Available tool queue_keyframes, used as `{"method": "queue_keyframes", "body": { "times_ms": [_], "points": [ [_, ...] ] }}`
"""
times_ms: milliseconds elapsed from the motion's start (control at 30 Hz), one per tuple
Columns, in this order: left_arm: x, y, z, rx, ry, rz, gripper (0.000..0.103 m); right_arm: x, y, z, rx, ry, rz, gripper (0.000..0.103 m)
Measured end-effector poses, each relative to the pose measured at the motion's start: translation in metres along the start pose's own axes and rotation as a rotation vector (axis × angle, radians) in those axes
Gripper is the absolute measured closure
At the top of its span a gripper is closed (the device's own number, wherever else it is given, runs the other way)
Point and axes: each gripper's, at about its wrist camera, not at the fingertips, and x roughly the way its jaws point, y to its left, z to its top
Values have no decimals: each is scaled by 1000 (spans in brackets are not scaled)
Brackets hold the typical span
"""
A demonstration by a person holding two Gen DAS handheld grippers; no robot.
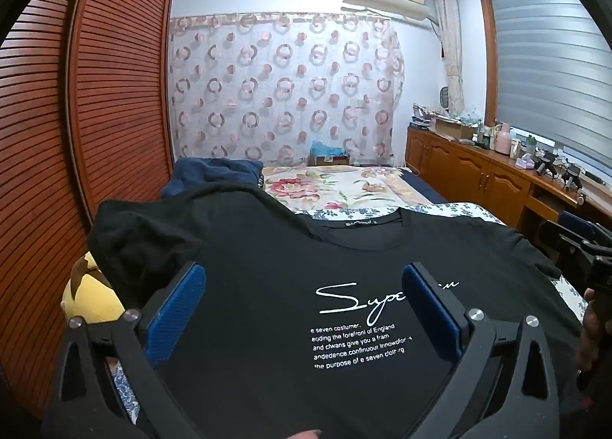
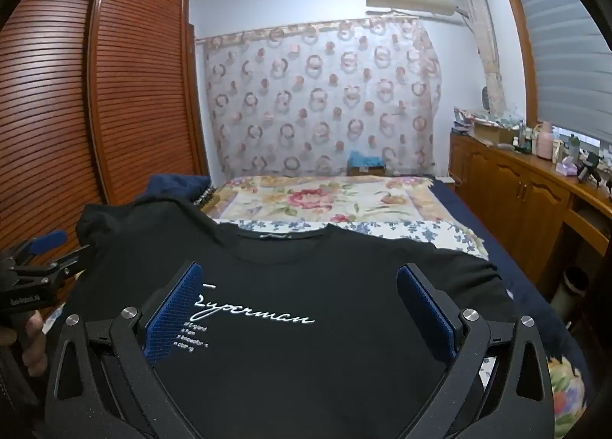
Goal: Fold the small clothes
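Black T-shirt (image 1: pixel 267 286) spread flat on the bed (image 2: pixel 344 205), directly under both sets of jaws.
Collar lies ahead; left gripper (image 1: pixel 302 299) nearer the bunched left sleeve, right gripper (image 2: pixel 300 299) nearer the right. Both jaws stand apart, empty.

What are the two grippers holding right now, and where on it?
Nothing. The left gripper and right gripper are both open above the black T-shirt lying flat on the bed.

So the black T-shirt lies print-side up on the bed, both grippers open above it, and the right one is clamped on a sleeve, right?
Not quite: the right gripper holds nothing; the right wrist view shows its jaws spread wide over the black T-shirt. The rest stands.
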Motion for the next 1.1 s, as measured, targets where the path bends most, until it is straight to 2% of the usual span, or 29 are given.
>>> {"method": "queue_keyframes", "body": {
  "times_ms": [633,1100],
  "points": [
    [-6,0,9,8,-15,14,0,-2,0,0,2,1,2,0],
    [-12,-4,5,16,-34,21,0,-3,0,0,1,2,0,0]
  ]
}}
